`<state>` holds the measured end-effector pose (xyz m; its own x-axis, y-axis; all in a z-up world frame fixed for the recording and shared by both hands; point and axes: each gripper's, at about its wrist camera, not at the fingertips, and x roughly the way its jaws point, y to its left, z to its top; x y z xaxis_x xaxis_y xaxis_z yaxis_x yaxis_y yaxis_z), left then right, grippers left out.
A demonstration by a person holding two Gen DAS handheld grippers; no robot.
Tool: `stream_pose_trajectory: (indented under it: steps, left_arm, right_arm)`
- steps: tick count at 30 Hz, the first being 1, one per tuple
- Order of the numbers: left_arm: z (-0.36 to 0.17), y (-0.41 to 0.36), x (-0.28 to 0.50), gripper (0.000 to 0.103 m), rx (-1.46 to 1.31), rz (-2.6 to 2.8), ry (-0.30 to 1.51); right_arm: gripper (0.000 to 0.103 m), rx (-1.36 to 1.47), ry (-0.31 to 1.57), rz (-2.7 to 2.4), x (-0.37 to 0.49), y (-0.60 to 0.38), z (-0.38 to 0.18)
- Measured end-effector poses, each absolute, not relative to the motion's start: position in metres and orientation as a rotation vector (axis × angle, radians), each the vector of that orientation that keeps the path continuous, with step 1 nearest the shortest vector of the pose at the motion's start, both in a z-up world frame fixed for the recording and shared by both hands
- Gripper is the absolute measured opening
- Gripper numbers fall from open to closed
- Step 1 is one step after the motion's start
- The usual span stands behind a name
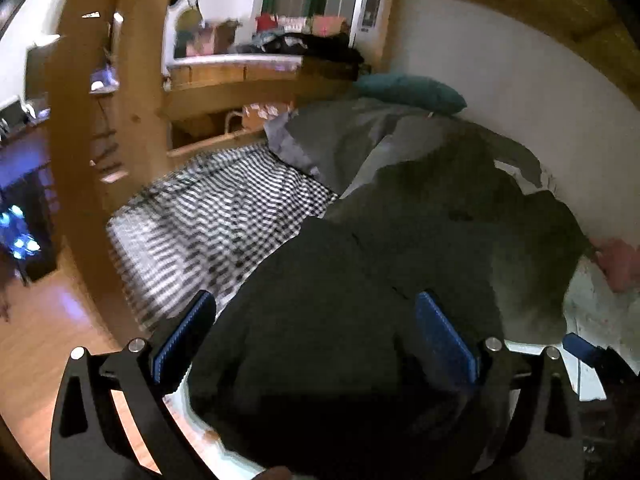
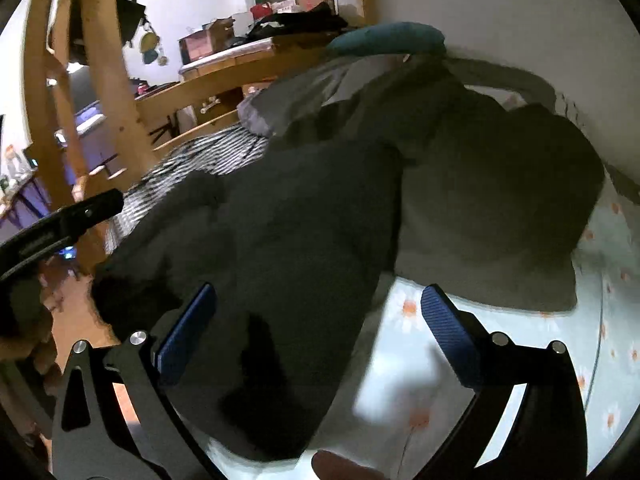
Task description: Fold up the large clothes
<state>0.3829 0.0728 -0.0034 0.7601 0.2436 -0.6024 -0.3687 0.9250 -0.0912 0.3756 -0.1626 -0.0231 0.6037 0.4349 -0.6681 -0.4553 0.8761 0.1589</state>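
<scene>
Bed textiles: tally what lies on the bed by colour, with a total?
Dark green garment: 1
Grey bedding: 1
Teal pillow: 1
Black-and-white checked blanket: 1
Pale floral sheet: 1
Pink cloth: 1
Total: 6

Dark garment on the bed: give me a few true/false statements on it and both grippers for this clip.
1. The left gripper is open, with the dark garment lying between its fingers. True.
2. The right gripper is shut on a sleeve. False: its fingers stand wide apart, holding nothing.
3. The garment lies partly on a floral sheet. True.
4. A teal pillow lies at the far end of the bed by the wall. True.
5. The checked blanket covers the garment. False: it lies beside the garment, towards the bed's open side.
</scene>
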Motion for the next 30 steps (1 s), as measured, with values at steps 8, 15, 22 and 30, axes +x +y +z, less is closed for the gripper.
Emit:
stream_pose_trajectory:
  steps: [8,15,22,30]
  left_arm:
    - [0.018,0.018,0.29,0.098,-0.106,0.347,0.729]
    - [0.025,-0.003,0.229,0.098,-0.055,0.389,0.778]
    - [0.018,-0.026,0.186,0.098,-0.014,0.351,0.833]
    - [0.008,-0.038,0.164,0.098,0.005,0.307,0.89]
  right_arm:
    - [0.1,-0.105,0.776,0.597,0.275,-0.18,0.012]
    - [0.1,-0.23,0.828,0.55,0.201,-0.194,0.014]
    - [0.1,-0.206,0.841,0.535,0.162,-0.216,0.005]
    - [0.1,-0.214,0.833,0.492,0.145,-0.22,0.0]
